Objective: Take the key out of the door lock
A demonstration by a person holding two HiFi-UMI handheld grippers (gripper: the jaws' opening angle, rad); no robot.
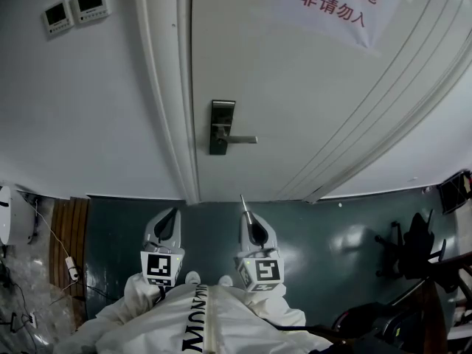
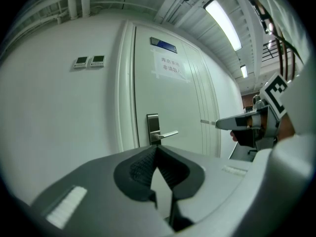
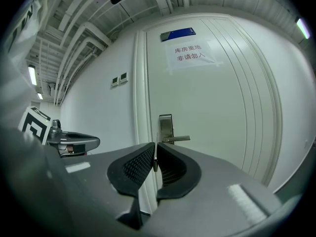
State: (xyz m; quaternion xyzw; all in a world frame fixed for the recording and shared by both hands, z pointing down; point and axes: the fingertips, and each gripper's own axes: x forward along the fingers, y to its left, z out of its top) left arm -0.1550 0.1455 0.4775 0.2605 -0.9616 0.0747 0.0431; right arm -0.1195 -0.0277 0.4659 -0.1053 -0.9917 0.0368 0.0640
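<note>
The white door (image 1: 295, 87) carries a dark metal lock plate (image 1: 221, 126) with a lever handle (image 1: 240, 139). Both grippers hang low in front of it, well back from the lock. My right gripper (image 1: 247, 214) is shut on a thin metal key (image 1: 243, 202), whose blade pokes forward past the tips. In the right gripper view the key (image 3: 155, 163) sits pinched between the pads, with the lock plate (image 3: 166, 127) far ahead. My left gripper (image 1: 174, 212) is shut with nothing in it. From the left gripper view the key (image 2: 207, 123) juts out of the right gripper (image 2: 242, 122).
A paper notice (image 1: 335, 2) with red print is taped on the door. Two small wall panels (image 1: 74, 7) sit left of the door frame (image 1: 173, 87). An office chair (image 1: 413, 249) stands at the right, and cables (image 1: 70, 268) lie at the left on the dark floor.
</note>
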